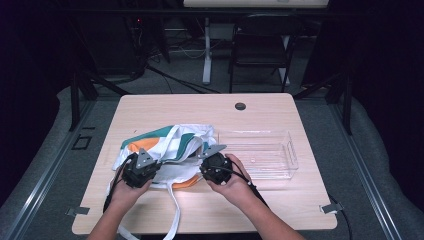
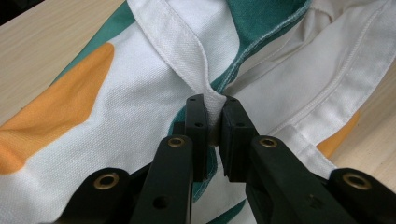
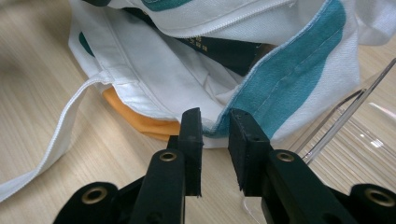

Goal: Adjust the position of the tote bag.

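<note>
Crumpled on the pale wooden table (image 1: 150,107), towards its near left, a white canvas tote bag with teal and orange patches (image 1: 167,145), one long white strap (image 1: 174,210) trailing off the near edge. At the left, seen from above, the left gripper (image 1: 141,169) sitting right on the bag's near left part, gripped from behind by the left hand (image 1: 127,192), forearm entering from the bottom edge, grey three-cornered plate on top. In the left gripper view, both black jaws nearly together, clenched on a pinched-up fold of white cloth (image 2: 212,105) where a hem meets a teal seam; orange patch (image 2: 65,107) to the left of the jaws, more white cloth and a sliver of orange to the right. Further right in the high view, the right gripper (image 1: 216,167) at the bag's near right corner, close to the left end of a clear rectangular plastic tray (image 1: 287,150) lying just beside the bag; right hand (image 1: 232,185) wrapped round the body, forearm angled in from lower right. In the right gripper view, a narrow gap between the jaws, the bag's teal-striped white edge (image 3: 219,127) just at the tips; grasp on that edge cannot be told, pads not seen pressing cloth. Inside the bag's open mouth, a dark flat item (image 3: 224,51) with a short line of small pale lettering, too small to read. At the right of that view, the clear tray's wall (image 3: 336,121) rising slantwise.
</note>
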`<act>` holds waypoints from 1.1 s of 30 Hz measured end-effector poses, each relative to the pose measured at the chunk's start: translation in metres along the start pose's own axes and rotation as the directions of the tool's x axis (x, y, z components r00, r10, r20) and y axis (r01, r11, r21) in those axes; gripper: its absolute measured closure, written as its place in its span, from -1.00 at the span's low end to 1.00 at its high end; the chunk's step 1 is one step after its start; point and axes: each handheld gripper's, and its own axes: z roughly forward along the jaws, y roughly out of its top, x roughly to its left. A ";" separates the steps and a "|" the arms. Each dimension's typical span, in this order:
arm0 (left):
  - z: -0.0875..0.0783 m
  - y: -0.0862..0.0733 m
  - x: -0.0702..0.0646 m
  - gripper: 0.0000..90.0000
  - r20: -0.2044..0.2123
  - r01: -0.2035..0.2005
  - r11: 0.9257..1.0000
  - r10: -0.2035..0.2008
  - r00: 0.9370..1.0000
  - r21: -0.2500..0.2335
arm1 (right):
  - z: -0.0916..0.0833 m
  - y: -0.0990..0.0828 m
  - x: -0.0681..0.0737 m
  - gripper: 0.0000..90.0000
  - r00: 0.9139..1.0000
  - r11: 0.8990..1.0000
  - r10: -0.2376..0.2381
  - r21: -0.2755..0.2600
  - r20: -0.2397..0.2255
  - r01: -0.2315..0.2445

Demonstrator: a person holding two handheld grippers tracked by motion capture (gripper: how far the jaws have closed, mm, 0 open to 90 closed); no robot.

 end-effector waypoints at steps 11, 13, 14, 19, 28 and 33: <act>-0.004 0.012 0.005 0.85 0.026 -0.008 0.999 0.007 1.000 0.046 | -0.002 0.002 -0.005 0.91 0.999 0.999 0.032 -0.001 -0.038 -0.032; -0.007 0.017 0.007 0.85 0.023 -0.015 0.998 0.014 1.000 0.058 | -0.002 0.002 -0.006 0.93 0.999 0.999 0.034 -0.002 -0.040 -0.034; -0.009 0.020 0.009 0.85 0.023 -0.015 0.998 0.014 1.000 0.057 | -0.002 0.002 -0.006 0.96 0.998 0.999 0.040 -0.002 -0.043 -0.040; -0.016 0.030 0.016 0.85 0.020 -0.016 0.998 0.015 1.000 0.054 | -0.002 0.002 -0.005 0.88 0.998 0.999 0.039 -0.017 -0.046 -0.039; -0.027 0.048 0.027 0.85 -0.006 -0.040 0.997 0.040 0.999 0.060 | -0.009 0.005 -0.004 0.71 0.998 0.998 0.046 -0.049 -0.052 -0.049; -0.031 0.054 0.033 0.85 -0.014 -0.043 0.997 0.044 0.999 0.067 | -0.010 0.007 -0.004 0.67 0.998 0.997 0.043 -0.057 -0.048 -0.046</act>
